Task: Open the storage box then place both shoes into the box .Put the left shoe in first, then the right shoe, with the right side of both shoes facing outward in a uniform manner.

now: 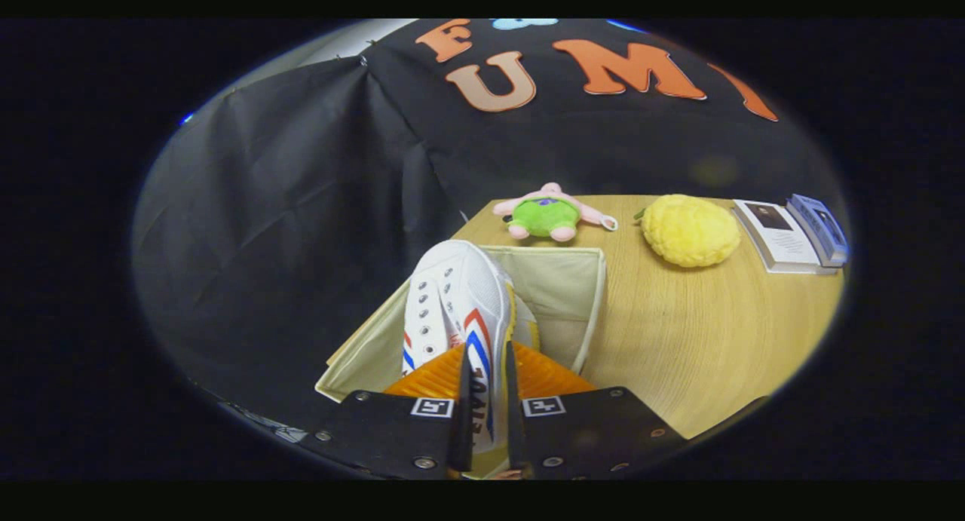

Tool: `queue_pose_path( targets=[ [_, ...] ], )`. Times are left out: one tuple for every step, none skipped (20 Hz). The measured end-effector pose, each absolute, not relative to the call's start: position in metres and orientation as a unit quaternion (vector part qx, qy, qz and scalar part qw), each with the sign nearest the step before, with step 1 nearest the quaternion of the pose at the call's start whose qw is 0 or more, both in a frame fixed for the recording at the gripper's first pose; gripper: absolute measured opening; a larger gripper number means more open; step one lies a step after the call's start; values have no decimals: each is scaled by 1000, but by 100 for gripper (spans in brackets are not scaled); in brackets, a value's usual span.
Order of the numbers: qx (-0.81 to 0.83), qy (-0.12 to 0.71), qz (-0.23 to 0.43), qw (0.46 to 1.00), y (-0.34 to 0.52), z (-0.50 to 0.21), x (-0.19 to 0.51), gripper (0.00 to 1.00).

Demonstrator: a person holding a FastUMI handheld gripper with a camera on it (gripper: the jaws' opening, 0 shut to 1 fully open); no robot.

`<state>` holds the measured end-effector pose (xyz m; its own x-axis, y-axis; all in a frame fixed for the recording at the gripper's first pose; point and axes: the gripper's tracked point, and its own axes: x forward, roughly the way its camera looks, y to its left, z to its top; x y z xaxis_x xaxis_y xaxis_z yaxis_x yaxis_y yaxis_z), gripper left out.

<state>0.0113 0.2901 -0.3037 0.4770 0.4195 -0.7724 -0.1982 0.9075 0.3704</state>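
White shoe [460,302] with red and blue side stripes held toe-up over open beige storage box [562,283]; heel lettering partly hidden, unreadable. Gripper [488,385] clamped on shoe's heel wall, both fingers pressing. Box on wooden table [701,332]. At 12 o'clock beyond box, green plush toy [546,216]; at 1 o'clock, yellow plush [690,231]; at 2 o'clock, booklet [780,236], print illegible.

The light wood-grain counter [701,332] carries an open beige fabric storage box [562,283] at its corner, a pink-and-green plush toy [546,216], a round yellow knitted cushion [690,231] and a white booklet [780,238].
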Motion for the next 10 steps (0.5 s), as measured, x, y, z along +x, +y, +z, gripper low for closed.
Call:
queue_pose_path(
  targets=[
    [115,480,185,850,293,-305,9,22],
    [118,480,190,848,296,-306,7,29],
    [130,473,201,848,302,-299,7,36],
    [150,458,209,851,308,-289,10,39],
    [165,446,213,854,308,-279,14,40],
    [175,436,217,856,307,-270,16,44],
    [178,424,217,861,302,-261,18,52],
    [174,411,215,869,294,-253,21,57],
    [168,394,211,879,285,-244,23,65],
    [162,377,206,888,276,-235,25,70]
  ],
)
